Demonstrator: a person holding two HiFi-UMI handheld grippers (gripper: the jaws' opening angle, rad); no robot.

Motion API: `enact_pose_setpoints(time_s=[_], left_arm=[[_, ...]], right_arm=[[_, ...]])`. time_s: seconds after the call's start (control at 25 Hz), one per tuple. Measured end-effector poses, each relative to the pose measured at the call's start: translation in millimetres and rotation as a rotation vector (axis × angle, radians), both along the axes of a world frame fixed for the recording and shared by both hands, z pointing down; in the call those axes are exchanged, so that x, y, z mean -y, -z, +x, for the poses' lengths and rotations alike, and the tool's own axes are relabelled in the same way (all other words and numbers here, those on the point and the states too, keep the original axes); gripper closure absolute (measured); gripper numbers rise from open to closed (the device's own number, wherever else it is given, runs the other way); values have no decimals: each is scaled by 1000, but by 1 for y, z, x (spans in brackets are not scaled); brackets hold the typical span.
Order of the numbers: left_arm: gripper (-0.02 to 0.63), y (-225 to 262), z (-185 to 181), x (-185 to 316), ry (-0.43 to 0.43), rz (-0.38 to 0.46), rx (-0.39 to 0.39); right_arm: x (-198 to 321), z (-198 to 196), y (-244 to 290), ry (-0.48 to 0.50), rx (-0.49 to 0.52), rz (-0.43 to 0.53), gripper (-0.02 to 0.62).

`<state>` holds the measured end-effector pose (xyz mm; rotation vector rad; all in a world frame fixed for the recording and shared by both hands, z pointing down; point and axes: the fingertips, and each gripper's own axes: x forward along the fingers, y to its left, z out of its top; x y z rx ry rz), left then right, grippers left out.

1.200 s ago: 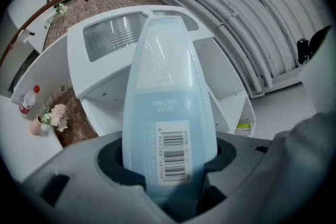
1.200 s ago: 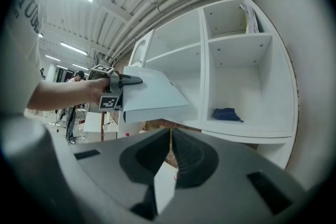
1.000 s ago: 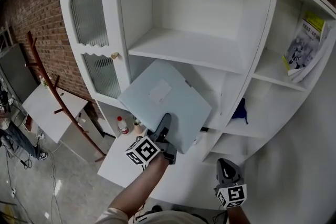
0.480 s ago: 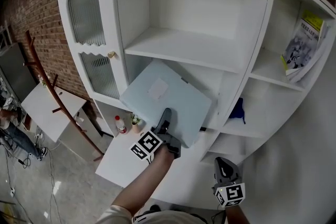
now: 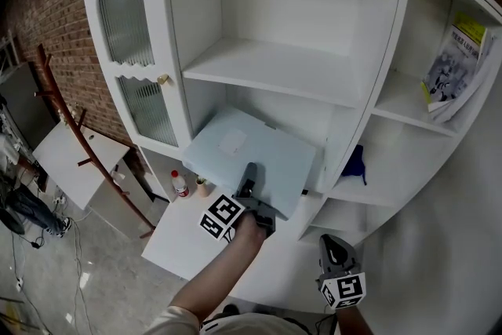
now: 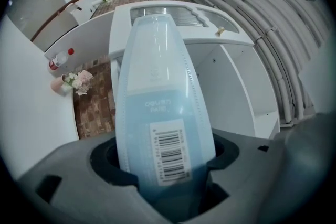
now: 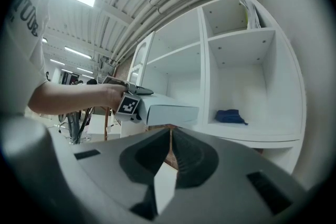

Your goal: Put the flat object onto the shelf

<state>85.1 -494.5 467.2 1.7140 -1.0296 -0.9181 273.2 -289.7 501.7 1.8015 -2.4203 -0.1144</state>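
The flat object is a pale blue plastic case with a barcode label on its near edge. It lies nearly level, its far end inside the cabinet compartment under the white shelf board. My left gripper is shut on the case's near edge, and the case fills the gap between the jaws in the left gripper view. Those jaws have just been opening a little, with the case still between them. My right gripper hangs low at the right, shut and empty. From there I see the case side-on.
The white cabinet has a ribbed glass door at the left. Booklets lean in the upper right compartment and a blue cloth lies below them. A red-capped bottle and small flower pot stand on the lower ledge. A wooden coat stand is further left.
The case has dropped from a steep tilt to nearly level and slid further into the compartment, with my left gripper lower and rolled. The right gripper has stayed put.
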Motion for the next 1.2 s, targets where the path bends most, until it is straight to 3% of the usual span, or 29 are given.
enact_pose_setpoints(time_s=[0.52,0.8,1.2], left_arm=[[215,-26,15,5,-50,-61,45],[209,-36,28,8,-120,-9,67],[184,-27,25,27,-39,-57,105]], right_arm=[[15,-2,-5,33,-1,-19,563],[23,-1,-7,35,-3,-22,563],[36,-1,-8,31,4,-30,563]])
